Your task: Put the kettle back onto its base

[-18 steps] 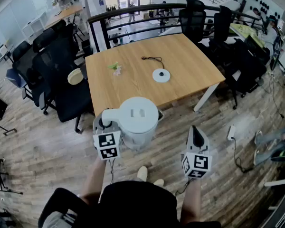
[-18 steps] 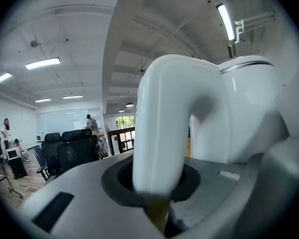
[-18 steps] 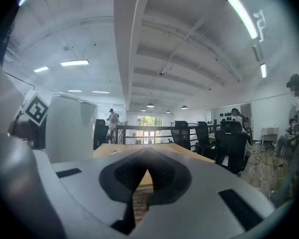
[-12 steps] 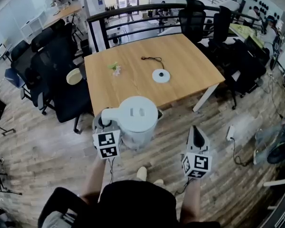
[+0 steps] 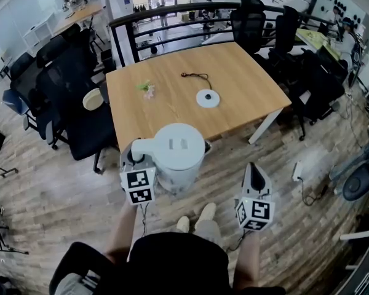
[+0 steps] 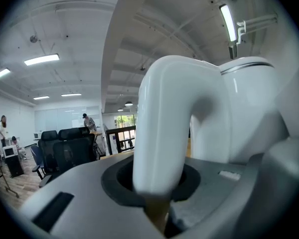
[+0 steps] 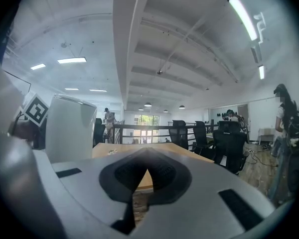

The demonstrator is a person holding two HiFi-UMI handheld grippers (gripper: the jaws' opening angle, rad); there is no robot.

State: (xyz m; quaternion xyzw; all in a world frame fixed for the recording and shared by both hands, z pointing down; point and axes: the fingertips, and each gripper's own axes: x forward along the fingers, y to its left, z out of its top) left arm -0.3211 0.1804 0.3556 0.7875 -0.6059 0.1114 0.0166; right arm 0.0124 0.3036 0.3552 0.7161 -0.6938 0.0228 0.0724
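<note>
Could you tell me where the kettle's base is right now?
In the head view, the base lies near the wooden table's middle, just below the dark cord.

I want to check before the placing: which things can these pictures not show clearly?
- Underside of the kettle: head view, hidden by its own body.
- Centre pin of the base: head view, too small.
- The base, left gripper view: not seen, the kettle handle blocks the middle.
- Small green thing on the table: head view, too small to name.
</note>
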